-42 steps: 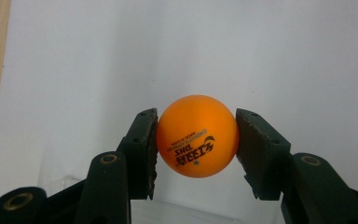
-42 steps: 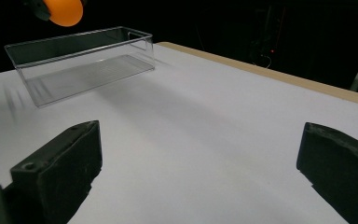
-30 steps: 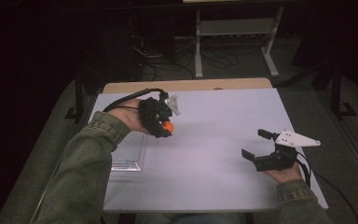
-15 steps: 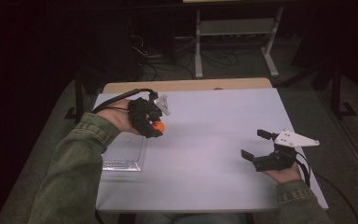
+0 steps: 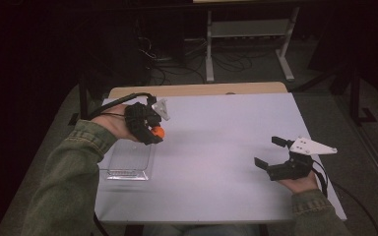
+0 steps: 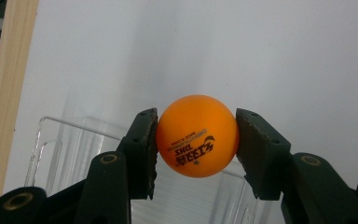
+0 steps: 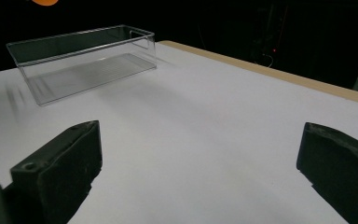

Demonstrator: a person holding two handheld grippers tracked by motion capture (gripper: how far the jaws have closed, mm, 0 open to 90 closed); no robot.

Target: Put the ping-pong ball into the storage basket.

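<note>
Nearest to me in the high view, my right claw (image 5: 267, 151) rests low over the white table (image 5: 216, 147) with its jaws spread wide and nothing between them. The right gripper view confirms it: its two black jaws stand far apart over bare table, and beyond them lies the clear plastic bin (image 7: 81, 58), seen side-on with its ribbed floor and a cut-out handle in its end wall, details the high view blurs.

Farther off on the left, my left claw (image 5: 152, 132) is clamped on an orange ping-pong ball (image 5: 159, 132), held above the far end of the bin (image 5: 128, 160). From overhead the ball is just an orange spot beside my hand (image 5: 115, 125). The left gripper view shows it plainly: the ball (image 6: 197, 136) pinched between both pads, black lettering and a star printed on it, the bin's rim (image 6: 74, 123) right beneath, and the table's wooden edge (image 6: 9, 93) along the left side.
</note>
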